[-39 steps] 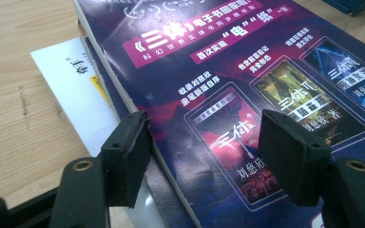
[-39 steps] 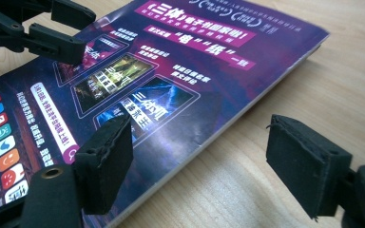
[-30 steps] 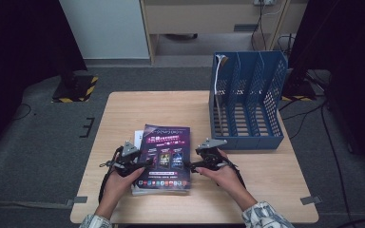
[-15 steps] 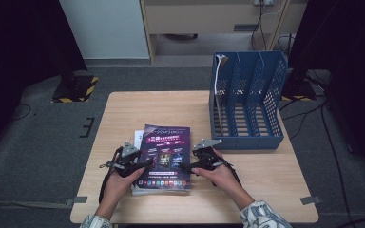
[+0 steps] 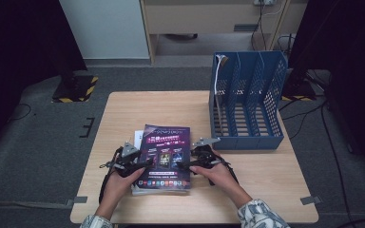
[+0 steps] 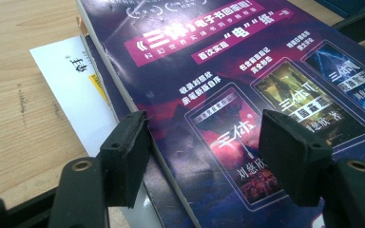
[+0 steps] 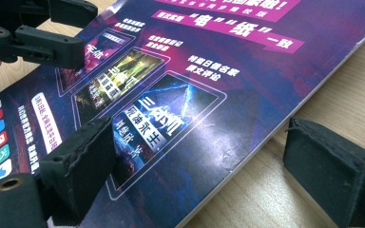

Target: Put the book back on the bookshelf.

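The work in hand is the lifting of the top magazine (image 5: 164, 156) from a small stack on the wooden counter (image 5: 123, 109), most likely for filing in the blue file rack (image 5: 247, 107) that stands at the far right of the counter; judged from the present layout, this work is at its start. On the left, the left tool (image 5: 145, 163) rests at the left edge of the stack. In the left gripper view its jaws stand moderately apart and astride the left edge of the purple magazine cover (image 6: 247, 90), one pad outside the edge and one above the cover; neither pad presses on the cover, so no grip exists. A white sheet (image 6: 76, 90) protrudes from below the stack on that side. In the centre, the magazine lies flat and face up on the stack, near the front edge of the counter and well apart from the rack. On the right, the right tool (image 5: 183, 165) is at the right edge of the magazine. Its jaws have just been opening and now stand wide, one pad over the cover (image 7: 209, 80) and the other over bare wood, with the edge between them and no contact. Done: both tools are positioned at opposite edges. Left: closing on the magazine, lifting it, carrying it right and placing it upright in a rack compartment, all of which appear empty.
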